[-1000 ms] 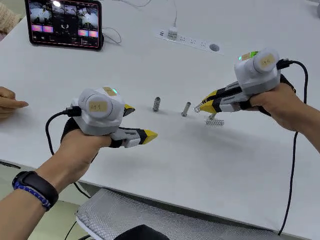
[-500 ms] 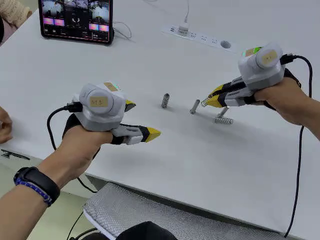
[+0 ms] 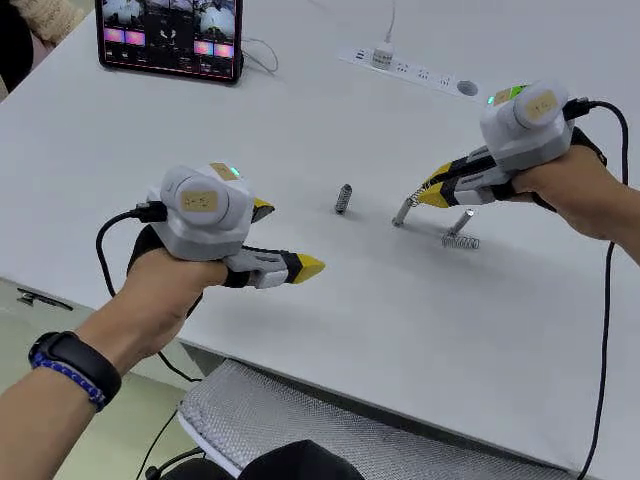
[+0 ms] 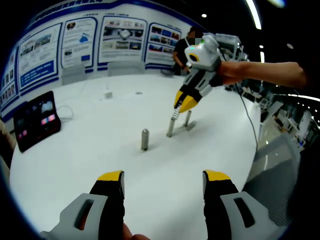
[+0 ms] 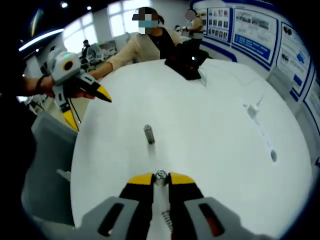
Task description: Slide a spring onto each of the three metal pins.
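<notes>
Right claw (image 3: 428,195) grips a small coiled steel spring (image 4: 174,114) directly above the middle grey metal pin (image 3: 403,212) standing on the white worktop (image 3: 300,350); left claw (image 4: 163,177) hovers well apart, jaws spread, holding nothing.

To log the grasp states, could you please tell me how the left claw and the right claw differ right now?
The left claw is open; the right claw is shut on a spring. The left claw holds nothing and hovers well short of the middle pin; the right claw sits at that pin's top. Both have yellow tips.
</notes>
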The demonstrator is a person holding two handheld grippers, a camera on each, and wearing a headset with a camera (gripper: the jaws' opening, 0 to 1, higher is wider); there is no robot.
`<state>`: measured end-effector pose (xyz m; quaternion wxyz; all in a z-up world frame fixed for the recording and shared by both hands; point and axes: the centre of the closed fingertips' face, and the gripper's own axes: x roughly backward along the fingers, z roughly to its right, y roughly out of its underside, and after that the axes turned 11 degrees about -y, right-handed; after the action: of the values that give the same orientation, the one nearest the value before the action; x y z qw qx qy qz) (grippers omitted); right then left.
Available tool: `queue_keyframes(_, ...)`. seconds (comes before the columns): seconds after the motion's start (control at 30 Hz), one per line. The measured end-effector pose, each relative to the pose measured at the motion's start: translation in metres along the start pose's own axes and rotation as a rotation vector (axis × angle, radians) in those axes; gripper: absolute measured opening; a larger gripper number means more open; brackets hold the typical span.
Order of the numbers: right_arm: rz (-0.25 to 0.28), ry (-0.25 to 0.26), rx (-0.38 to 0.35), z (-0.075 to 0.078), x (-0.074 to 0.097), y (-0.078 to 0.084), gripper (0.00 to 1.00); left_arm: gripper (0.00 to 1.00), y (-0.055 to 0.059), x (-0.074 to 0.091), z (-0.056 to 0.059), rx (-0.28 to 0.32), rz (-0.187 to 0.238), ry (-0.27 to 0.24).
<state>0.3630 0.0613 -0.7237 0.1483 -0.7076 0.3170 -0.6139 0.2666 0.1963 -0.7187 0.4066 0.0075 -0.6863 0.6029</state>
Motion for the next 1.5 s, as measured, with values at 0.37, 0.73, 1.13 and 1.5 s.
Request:
queue_keyframes(0.37, -0.039, -0.014, 0.021, 0.003, -0.01, 0.006, 0.13, 0.65, 0.0, 0.001, -0.002, 0.006, 0.002, -0.004)
queue_keyframes(0.73, -0.052, -0.024, 0.031, 0.001, -0.015, 0.002, 0.13, 0.64, 0.003, 0.002, -0.003, 0.008, -0.002, -0.004)
queue_keyframes(1.13, -0.09, -0.032, 0.056, -0.001, -0.028, 0.006, 0.13, 0.64, 0.003, 0.002, -0.008, 0.006, -0.002, -0.01)
queue_keyframes(1.5, -0.122, -0.037, 0.068, -0.001, -0.037, 0.014, 0.13, 0.65, 0.003, 0.003, -0.01, 0.008, 0.001, -0.016)
